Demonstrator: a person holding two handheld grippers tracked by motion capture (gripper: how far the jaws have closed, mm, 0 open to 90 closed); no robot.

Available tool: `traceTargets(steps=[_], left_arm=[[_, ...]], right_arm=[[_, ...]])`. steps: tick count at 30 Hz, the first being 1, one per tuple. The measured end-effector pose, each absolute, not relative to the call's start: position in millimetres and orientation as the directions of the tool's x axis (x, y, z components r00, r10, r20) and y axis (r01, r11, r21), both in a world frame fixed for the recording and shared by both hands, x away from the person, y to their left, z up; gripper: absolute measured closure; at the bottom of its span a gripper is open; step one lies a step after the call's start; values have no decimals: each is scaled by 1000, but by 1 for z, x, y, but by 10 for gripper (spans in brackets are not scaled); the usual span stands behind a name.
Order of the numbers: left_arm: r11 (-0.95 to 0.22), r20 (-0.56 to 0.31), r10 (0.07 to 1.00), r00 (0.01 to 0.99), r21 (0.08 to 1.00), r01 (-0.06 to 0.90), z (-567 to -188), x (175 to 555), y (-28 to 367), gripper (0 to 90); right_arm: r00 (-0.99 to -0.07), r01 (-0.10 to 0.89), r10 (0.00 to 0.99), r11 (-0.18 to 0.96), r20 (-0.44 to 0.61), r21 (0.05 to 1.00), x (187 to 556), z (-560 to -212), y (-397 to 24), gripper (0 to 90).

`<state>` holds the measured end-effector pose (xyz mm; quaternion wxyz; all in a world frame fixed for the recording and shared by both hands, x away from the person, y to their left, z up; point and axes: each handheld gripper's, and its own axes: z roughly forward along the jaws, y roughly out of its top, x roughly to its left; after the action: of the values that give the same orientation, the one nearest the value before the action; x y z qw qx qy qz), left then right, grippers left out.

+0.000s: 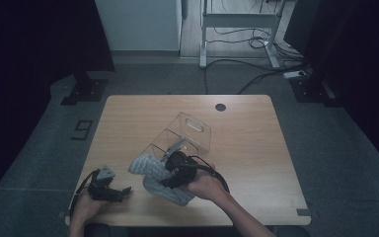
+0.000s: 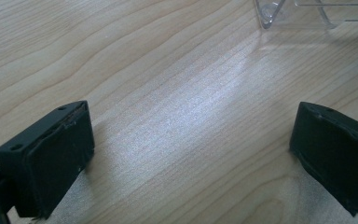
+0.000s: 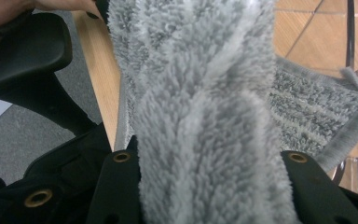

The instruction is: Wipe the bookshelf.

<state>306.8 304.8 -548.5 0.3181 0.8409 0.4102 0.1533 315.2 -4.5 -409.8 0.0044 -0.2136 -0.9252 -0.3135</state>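
**Spotter:** What do you have on the right side?

**Operator:** My right tongs are clenched on a grey fluffy cloth. In the right gripper view a thick fold of that cloth runs up between the two black jaws and is squeezed by them on both sides, while the rest of it spreads flat on the worktop behind.

**Spotter:** Where does the cloth sit on the worktop?

**Operator:** From the high view it lies near the front edge, a little left of the middle, just in front of a clear plastic organiser with several compartments. The cloth's far end is at the organiser's nearest compartment; I cannot tell whether they touch. My right hand comes in from the bottom edge, over the cloth.

**Spotter:** And the left?

**Operator:** My left tongs are released, low over the front left corner of the worktop and well apart from the cloth. In the left gripper view the jaws stand wide with bare wood grain between them, and a corner of the clear organiser shows at the top edge. My left hand grips the body from the near edge.
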Motion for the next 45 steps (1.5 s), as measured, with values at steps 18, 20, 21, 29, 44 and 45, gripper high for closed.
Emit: traceTargets(steps=[18, 20, 21, 29, 44, 45], left_arm=[[-458, -3, 791, 611, 660, 595, -549, 307, 304, 0], [-457, -3, 792, 611, 660, 596, -549, 307, 304, 0], [-457, -4, 792, 611, 660, 596, -548, 307, 304, 0], [-456, -4, 793, 610, 659, 598, -548, 307, 304, 0], [-453, -4, 795, 606, 660, 599, -549, 307, 304, 0], [-453, -4, 796, 606, 660, 599, -549, 307, 304, 0]], right_arm=[[-898, 422, 409, 703, 160, 573, 308, -448, -18, 610], [-898, 421, 409, 702, 159, 574, 307, -451, -19, 613], [-897, 425, 410, 700, 164, 575, 307, -453, -19, 615], [-896, 426, 412, 691, 166, 584, 306, -468, -20, 622], [-893, 429, 418, 674, 169, 601, 304, -489, -22, 631], [-893, 429, 419, 675, 168, 600, 304, -490, -22, 631]])
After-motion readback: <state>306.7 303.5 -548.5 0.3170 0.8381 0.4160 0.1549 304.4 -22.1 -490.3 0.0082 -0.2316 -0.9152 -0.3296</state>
